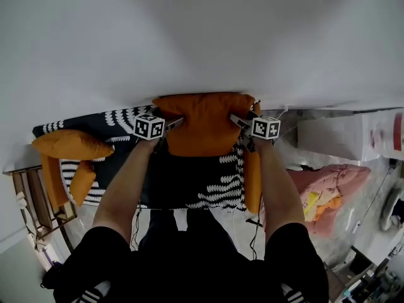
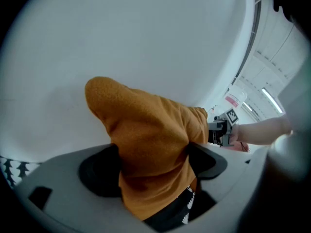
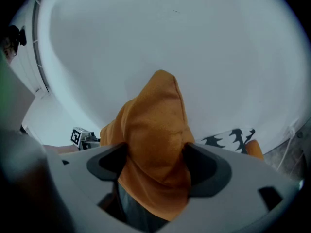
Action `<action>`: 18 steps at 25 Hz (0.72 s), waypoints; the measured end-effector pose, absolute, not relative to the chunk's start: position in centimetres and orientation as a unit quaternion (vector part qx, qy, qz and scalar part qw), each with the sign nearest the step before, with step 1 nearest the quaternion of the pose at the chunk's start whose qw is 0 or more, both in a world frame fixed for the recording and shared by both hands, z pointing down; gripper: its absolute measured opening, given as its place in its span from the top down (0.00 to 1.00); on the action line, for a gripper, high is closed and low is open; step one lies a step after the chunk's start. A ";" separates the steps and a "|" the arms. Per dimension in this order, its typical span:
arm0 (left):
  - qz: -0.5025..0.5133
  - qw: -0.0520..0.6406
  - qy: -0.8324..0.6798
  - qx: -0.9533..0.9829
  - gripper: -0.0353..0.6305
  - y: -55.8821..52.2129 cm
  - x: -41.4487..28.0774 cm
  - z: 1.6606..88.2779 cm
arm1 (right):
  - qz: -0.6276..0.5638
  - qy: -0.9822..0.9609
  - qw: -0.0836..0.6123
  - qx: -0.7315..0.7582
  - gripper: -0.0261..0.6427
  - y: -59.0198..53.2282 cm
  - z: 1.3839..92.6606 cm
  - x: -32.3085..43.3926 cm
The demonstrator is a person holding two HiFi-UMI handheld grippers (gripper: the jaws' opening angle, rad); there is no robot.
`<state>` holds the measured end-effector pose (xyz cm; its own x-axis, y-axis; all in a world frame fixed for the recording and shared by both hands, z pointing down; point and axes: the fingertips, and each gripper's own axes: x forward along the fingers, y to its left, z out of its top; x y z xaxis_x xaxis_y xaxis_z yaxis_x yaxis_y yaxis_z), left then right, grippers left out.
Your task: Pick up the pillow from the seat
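As we see it, left claw (image 1: pixel 177 122) grips the plump orange fabric pillow (image 1: pixel 203 124) by one end corner, right claw (image 1: pixel 237 120) clamps the opposite corner between its pads.

A plump orange fabric cushion (image 1: pixel 72 144) lies at the left, with a smaller orange cushion (image 1: pixel 83 180) just below it, near a wooden slatted rack (image 1: pixel 31 201). At the right, a crumpled pink cloth (image 1: pixel 331 182) lies below a white box (image 1: pixel 344 134). A plain white wall (image 1: pixel 202 36) rises behind.
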<state>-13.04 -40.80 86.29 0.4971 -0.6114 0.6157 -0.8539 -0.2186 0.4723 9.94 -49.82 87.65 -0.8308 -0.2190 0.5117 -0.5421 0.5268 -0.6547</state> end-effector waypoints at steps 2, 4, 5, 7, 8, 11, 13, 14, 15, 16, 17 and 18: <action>0.146 0.403 -0.475 0.769 0.32 -40.5 -12.9 86.2 | 0.432 -0.854 0.186 0.223 0.40 -49.4 87.5 9.9; 0.143 0.404 -0.473 0.770 0.34 -40.4 -12.8 86.0 | 0.431 -0.854 0.189 0.223 0.42 -49.2 87.4 9.9; 0.142 0.404 -0.472 0.770 0.35 -40.3 -12.7 85.9 | 0.430 -0.854 0.189 0.223 0.43 -49.2 87.4 10.0; 0.141 0.404 -0.471 0.772 0.37 -40.3 -12.6 85.7 | 0.429 -0.855 0.188 0.224 0.45 -49.1 87.1 10.0; 0.141 0.404 -0.470 0.772 0.38 -40.2 -12.6 85.6 | 0.429 -0.855 0.186 0.225 0.46 -48.9 86.9 10.0; 0.142 0.405 -0.466 0.774 0.39 -39.6 -12.5 85.4 | 0.430 -0.855 0.181 0.228 0.48 -48.1 86.4 9.9; 0.143 0.405 -0.464 0.774 0.40 -39.5 -12.6 85.2 | 0.428 -0.855 0.179 0.231 0.49 -47.7 85.9 9.9; 0.144 0.405 -0.464 0.775 0.40 -39.4 -12.7 85.0 | 0.427 -0.856 0.178 0.231 0.50 -47.5 85.7 9.9; 0.144 0.405 -0.462 0.775 0.41 -39.2 -12.7 84.9 | 0.427 -0.856 0.177 0.230 0.51 -47.3 85.5 9.9; 0.145 0.405 -0.460 0.776 0.41 -39.0 -12.6 84.7 | 0.428 -0.856 0.177 0.230 0.51 -47.0 85.3 9.9; 0.146 0.405 -0.458 0.778 0.42 -38.8 -12.4 84.4 | 0.428 -0.856 0.179 0.229 0.52 -46.8 85.1 10.0; 0.147 0.404 -0.455 0.780 0.42 -38.7 -12.3 84.2 | 0.428 -0.856 0.180 0.228 0.53 -46.7 84.8 10.1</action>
<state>-12.30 -38.69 84.16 0.5420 -0.5913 0.5972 -0.8289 -0.2590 0.4958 10.07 -46.66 84.84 -0.8312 -0.2362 0.5032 -0.5442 0.5305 -0.6499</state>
